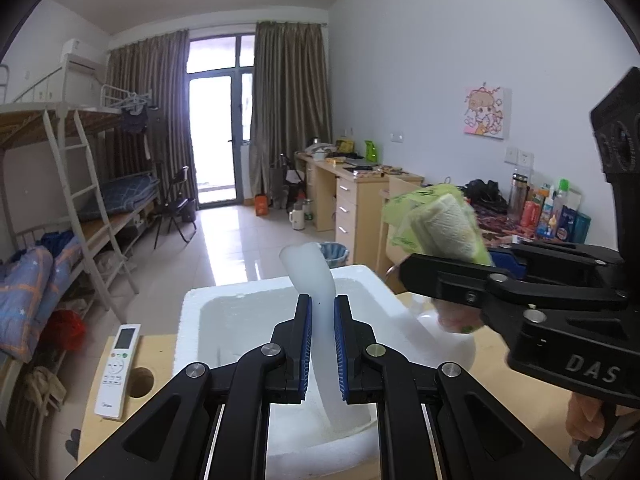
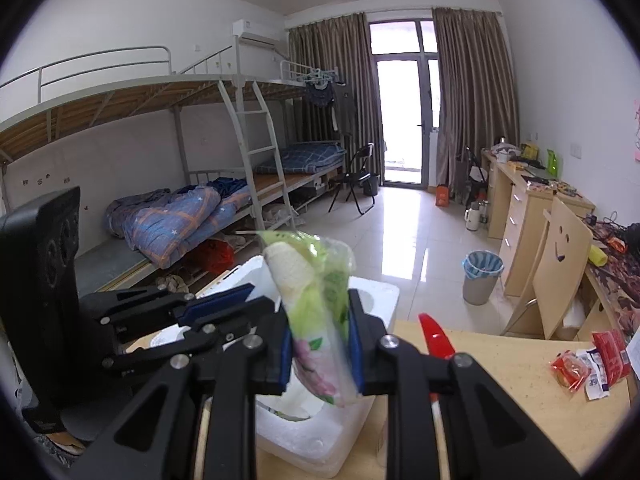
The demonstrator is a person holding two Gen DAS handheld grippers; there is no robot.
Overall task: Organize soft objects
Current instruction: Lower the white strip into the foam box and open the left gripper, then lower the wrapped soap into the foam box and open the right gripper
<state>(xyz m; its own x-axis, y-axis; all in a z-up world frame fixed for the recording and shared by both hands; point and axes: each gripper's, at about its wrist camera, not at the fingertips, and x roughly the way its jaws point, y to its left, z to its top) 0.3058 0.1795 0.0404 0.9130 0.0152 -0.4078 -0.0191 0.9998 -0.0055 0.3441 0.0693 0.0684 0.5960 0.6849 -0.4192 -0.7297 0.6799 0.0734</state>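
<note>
My left gripper (image 1: 323,344) is shut on a white foam sheet (image 1: 316,280) that curls upward over the white foam box (image 1: 188,320). My right gripper (image 2: 320,344) is shut on a green floral tissue pack (image 2: 316,296) and holds it above the foam box (image 2: 384,296). In the left wrist view the right gripper (image 1: 416,268) reaches in from the right with the tissue pack (image 1: 436,220) raised over the box's right rim. In the right wrist view the left gripper (image 2: 224,300) sits at the left.
The box stands on a wooden table (image 2: 512,396). A white remote (image 1: 118,368) lies left of the box. A red object (image 2: 436,336) and red snack packets (image 2: 592,364) lie on the table to the right. Bunk beds, desks and a bin (image 2: 482,276) are beyond.
</note>
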